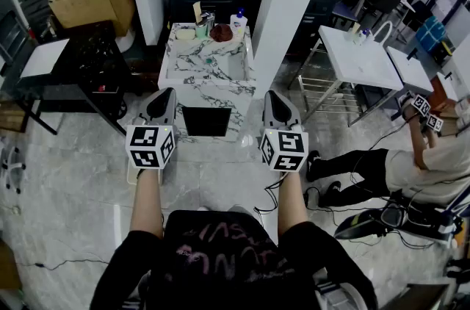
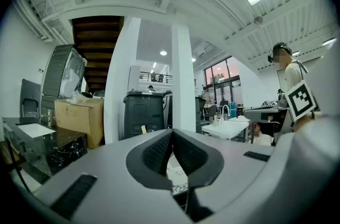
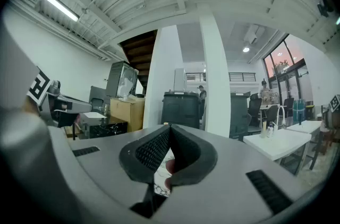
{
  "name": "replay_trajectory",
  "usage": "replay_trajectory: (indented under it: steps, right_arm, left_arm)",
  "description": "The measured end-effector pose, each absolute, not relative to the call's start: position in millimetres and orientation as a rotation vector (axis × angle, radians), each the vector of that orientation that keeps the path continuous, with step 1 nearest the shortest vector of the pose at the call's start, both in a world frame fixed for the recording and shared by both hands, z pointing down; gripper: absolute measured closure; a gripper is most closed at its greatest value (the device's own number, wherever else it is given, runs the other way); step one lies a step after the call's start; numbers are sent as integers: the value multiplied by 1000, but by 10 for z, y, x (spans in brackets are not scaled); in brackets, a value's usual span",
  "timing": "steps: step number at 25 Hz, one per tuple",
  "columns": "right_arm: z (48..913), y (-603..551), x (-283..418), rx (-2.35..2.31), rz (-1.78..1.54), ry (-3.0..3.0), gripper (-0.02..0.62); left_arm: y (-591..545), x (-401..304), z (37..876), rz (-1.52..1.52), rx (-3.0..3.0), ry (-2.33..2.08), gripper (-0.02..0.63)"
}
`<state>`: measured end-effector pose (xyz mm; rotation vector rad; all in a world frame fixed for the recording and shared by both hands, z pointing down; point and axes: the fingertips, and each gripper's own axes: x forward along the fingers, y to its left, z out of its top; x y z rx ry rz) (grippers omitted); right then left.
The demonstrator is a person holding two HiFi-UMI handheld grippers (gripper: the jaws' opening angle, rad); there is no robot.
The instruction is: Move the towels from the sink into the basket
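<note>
From where I stand, the sink [image 1: 206, 67] is too small to tell what lies in its basin. I cannot name the reddish lump [image 1: 221, 32] on its far rim. At the right, a seated person [image 1: 418, 169] runs off the picture's edge.

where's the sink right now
Head view, top centre: the marble sink stands beyond the left claw and right claw, white pillar at its right.
</note>
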<state>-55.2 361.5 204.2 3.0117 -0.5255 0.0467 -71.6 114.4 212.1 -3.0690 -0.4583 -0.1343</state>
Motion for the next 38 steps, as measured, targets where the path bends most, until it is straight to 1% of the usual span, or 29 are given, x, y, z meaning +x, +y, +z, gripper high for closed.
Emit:
replay_trajectory:
  steps: [25,31,38]
  right_arm:
    - [2104,3512,-519,3017,37,-444,580]
    - [2178,3537,-290,3029,55,-454,580]
    - [2296,3582,239,3031,95,-472,580]
  left_arm:
    - [1094,-664,2249,-161,-3067,-513,591]
    - [1157,-448,2341,-191,-3064,-526,591]
    - [1240,60,2482,-258,-3051,-529,591]
